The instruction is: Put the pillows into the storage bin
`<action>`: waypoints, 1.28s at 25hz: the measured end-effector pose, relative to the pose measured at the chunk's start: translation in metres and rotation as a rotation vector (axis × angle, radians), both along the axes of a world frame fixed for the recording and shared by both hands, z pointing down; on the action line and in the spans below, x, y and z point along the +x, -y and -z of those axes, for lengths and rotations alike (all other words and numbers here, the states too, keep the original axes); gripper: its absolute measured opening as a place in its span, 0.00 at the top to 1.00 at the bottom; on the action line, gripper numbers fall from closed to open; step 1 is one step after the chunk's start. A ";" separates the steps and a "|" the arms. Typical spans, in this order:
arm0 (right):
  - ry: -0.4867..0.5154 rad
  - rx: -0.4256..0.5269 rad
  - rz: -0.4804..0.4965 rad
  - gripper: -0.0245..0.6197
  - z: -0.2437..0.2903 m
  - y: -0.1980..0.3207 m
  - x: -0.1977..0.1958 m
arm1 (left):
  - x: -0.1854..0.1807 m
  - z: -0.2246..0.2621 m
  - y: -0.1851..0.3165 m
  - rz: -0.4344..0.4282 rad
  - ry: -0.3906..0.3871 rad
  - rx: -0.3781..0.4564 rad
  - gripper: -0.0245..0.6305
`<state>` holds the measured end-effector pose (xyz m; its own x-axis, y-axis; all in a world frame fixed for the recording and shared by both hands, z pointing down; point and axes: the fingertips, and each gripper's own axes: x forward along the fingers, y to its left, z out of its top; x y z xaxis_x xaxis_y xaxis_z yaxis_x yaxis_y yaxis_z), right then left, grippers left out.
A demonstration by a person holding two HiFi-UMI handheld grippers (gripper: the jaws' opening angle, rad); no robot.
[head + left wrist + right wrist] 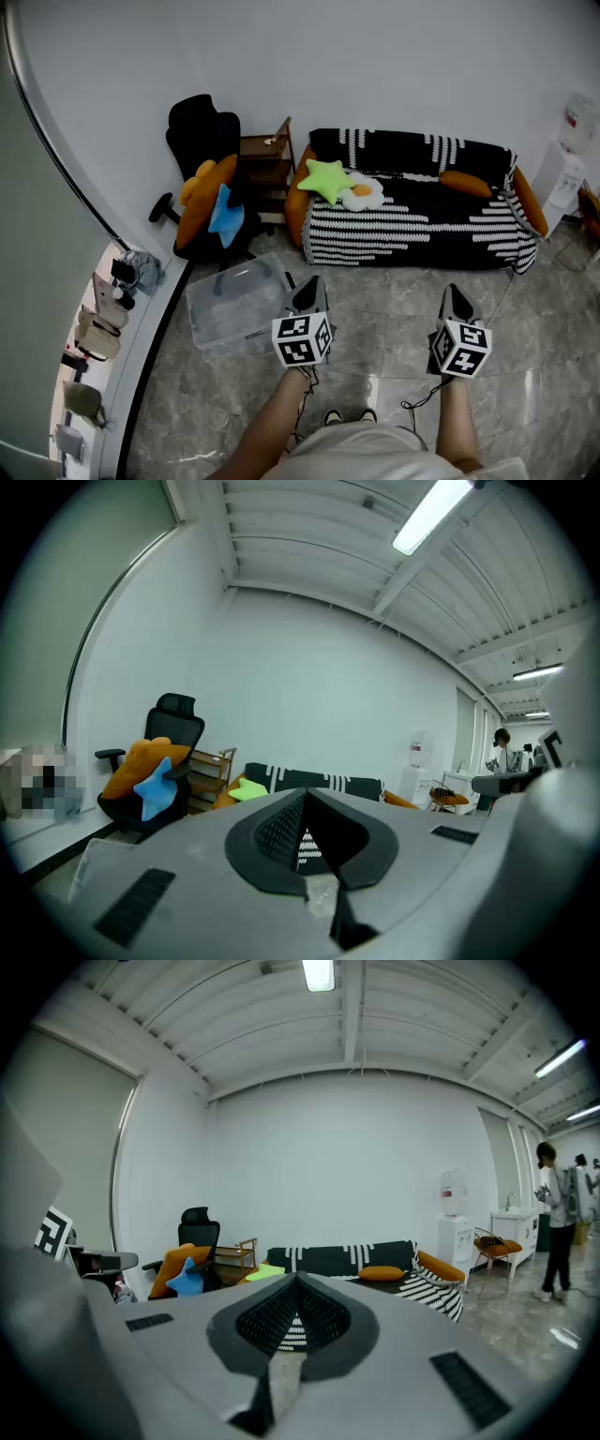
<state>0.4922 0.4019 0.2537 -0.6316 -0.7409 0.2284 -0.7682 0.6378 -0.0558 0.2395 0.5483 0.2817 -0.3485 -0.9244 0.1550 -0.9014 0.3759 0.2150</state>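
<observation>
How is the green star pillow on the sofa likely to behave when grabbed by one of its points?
The green star pillow looks plush and puffy, so it is probably light and will squash in a grip. Held by one point, the rest would likely sag. Lying loose on the sofa, it should lift off freely without rolling.

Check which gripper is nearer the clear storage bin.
Left. The left gripper sits just off the storage bin's right edge; the right gripper hangs farther right, over the floor.
</observation>
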 end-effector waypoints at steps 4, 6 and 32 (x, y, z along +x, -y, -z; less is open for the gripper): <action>-0.018 -0.001 -0.006 0.96 -0.005 0.001 0.008 | 0.004 0.001 0.000 -0.006 0.006 -0.001 0.95; -0.021 -0.003 -0.001 0.96 -0.007 -0.001 0.009 | 0.006 0.001 -0.001 -0.009 0.008 -0.005 0.95; -0.026 -0.089 -0.011 0.96 -0.036 0.011 0.021 | 0.008 -0.013 0.002 -0.038 -0.034 -0.026 0.62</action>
